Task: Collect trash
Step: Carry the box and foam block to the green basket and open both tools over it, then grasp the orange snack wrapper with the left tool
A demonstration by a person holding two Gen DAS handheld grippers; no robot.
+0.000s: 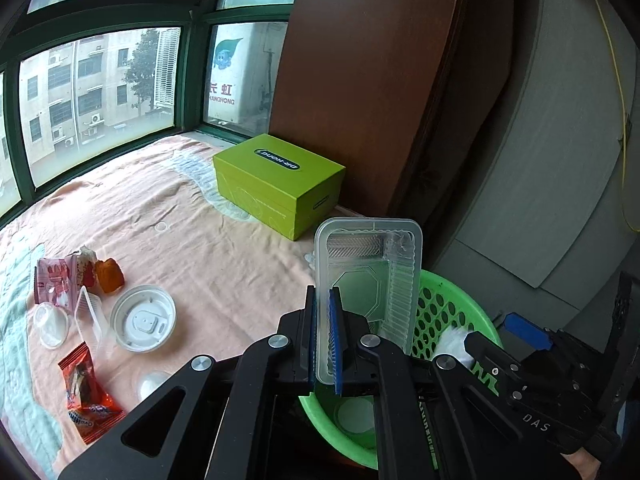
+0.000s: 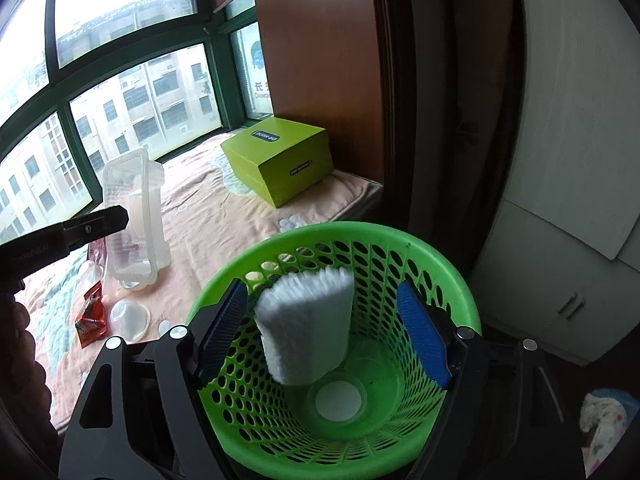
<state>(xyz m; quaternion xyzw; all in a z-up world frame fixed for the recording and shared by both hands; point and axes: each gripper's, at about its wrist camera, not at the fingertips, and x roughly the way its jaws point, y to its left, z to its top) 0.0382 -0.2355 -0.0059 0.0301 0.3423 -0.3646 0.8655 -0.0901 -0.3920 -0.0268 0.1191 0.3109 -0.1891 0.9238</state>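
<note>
Left wrist: left gripper (image 1: pixel 325 334) clamped on the rim of a clear ribbed plastic tray (image 1: pixel 370 276), held upright above the green perforated basket (image 1: pixel 448 312). Wrappers (image 1: pixel 86 392) and a white lid (image 1: pixel 143 323) scattered on the peach quilt (image 1: pixel 192 248).

Right wrist: right gripper (image 2: pixel 320 336) spread wide, holding nothing, over the basket (image 2: pixel 448 280). White fuzzy wad (image 2: pixel 308 324) inside, blurred.

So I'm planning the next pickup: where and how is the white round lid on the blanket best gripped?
Grip the white round lid by its raised outer rim. It lies flat on the blanket, so a pinch on its face would likely find little to hold. Come from its window side or right side, which look open; the clear ribbed tray crowds its left edge.
</note>
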